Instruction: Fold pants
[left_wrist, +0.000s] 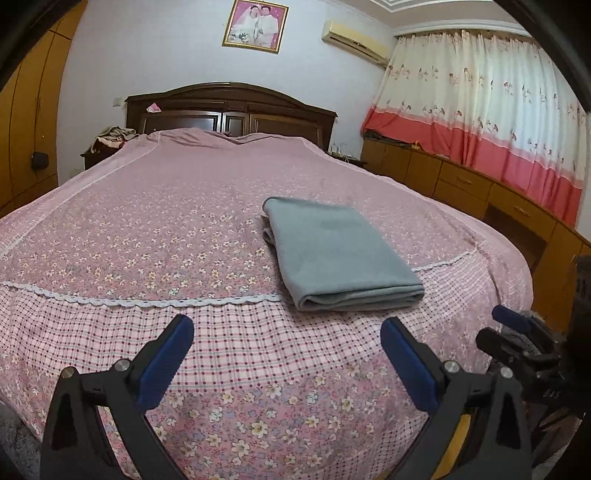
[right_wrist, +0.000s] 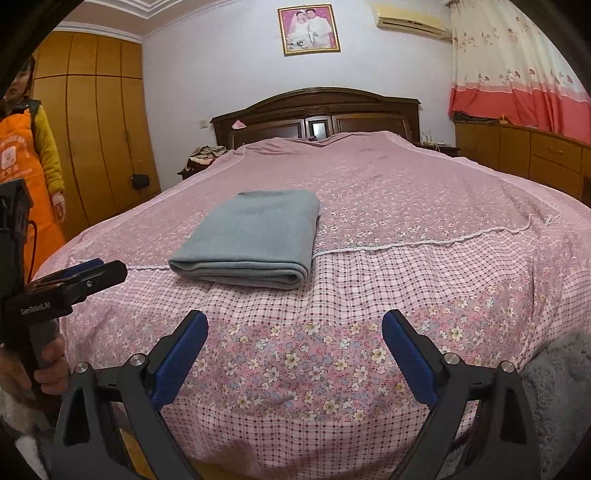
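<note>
Pants (left_wrist: 341, 254) lay folded into a neat grey-blue rectangle on the bed (left_wrist: 155, 229), across the white lace trim (left_wrist: 147, 301) that divided the small-flower print from the checked band of the pink bedspread. Their thick folded edge faced the foot of the bed, several layers showing one above another, and a bit of the lower layer stuck out at the far left corner. From the right wrist view the same bundle (right_wrist: 251, 236) sat a little left of centre, flat and untouched. The left gripper (left_wrist: 286, 354) hovered above the foot of the bed, its blue-padded fingers (left_wrist: 166, 362) spread wide with nothing between them, well short of the pants. The right gripper (right_wrist: 295, 350) hung likewise over the flowered border, jaws wide apart and empty. Each tool could be seen from the other's camera: the left one at the left edge of the right view (right_wrist: 74, 280), held in a hand (right_wrist: 44, 365), and the right one at the right edge of the left view (left_wrist: 517, 332). A woman in an orange apron (right_wrist: 26, 155) stood by the wooden wardrobe (right_wrist: 99, 122). Beyond the bed rose a dark headboard (left_wrist: 229, 110), a framed wedding portrait (left_wrist: 255, 26) above it, and red-and-cream curtains (left_wrist: 480, 110) over low cabinets (left_wrist: 461, 184).
</note>
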